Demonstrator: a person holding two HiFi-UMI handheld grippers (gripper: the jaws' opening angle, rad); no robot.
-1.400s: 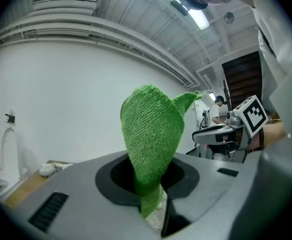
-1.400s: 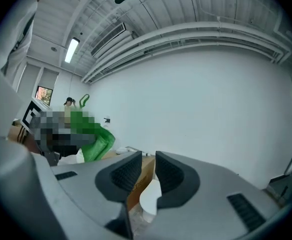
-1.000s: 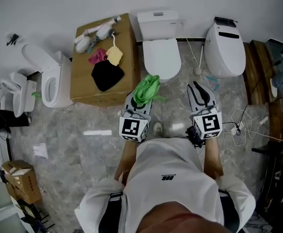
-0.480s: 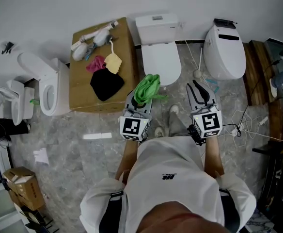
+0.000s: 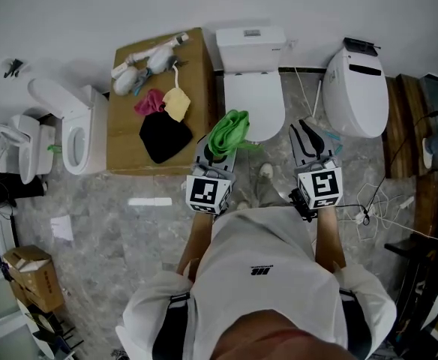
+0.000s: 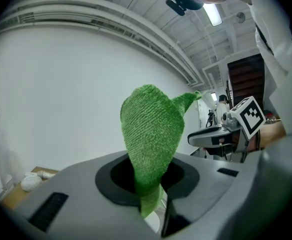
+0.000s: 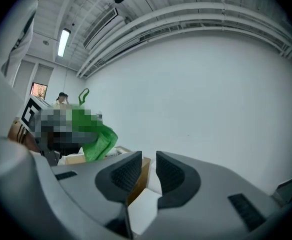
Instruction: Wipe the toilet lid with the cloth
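Box [image 5: 126, 122] left of toilet [image 5: 254, 102], cloths [image 5: 164, 124] on box, another toilet [image 5: 356, 88] at right.

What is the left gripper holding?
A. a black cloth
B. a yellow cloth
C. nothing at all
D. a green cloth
D: in the left gripper view, the left gripper has its jaws shut on the green cloth, which sticks up from between them.
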